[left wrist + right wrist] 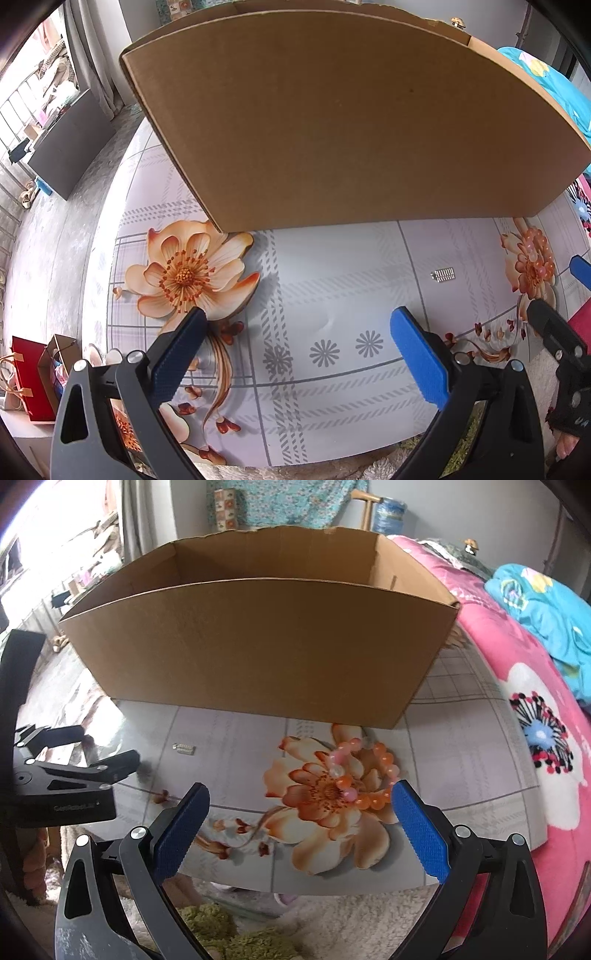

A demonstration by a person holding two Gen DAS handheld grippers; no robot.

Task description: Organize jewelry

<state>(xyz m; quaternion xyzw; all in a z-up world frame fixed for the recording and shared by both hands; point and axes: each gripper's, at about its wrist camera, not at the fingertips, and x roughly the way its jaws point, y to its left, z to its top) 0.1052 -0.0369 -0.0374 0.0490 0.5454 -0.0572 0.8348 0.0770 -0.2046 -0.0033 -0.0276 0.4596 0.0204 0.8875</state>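
Note:
A pink and orange bead bracelet (365,771) lies on the floral tablecloth, just beyond my right gripper (301,805), which is open and empty; its right blue pad (417,830) is close to the beads. A small silver clasp-like piece (443,275) rests on the cloth ahead and to the right of my open, empty left gripper (301,332). The same silver piece (184,748) shows in the right wrist view. The bracelet (533,236) is at the far right of the left view. An open cardboard box (258,646) stands behind both.
The table (332,387) carries a printed flower cloth and ends just under the grippers, with fluffy rugs below. A pink bed cover (517,664) lies to the right. A red bag (27,380) sits on the floor at the left.

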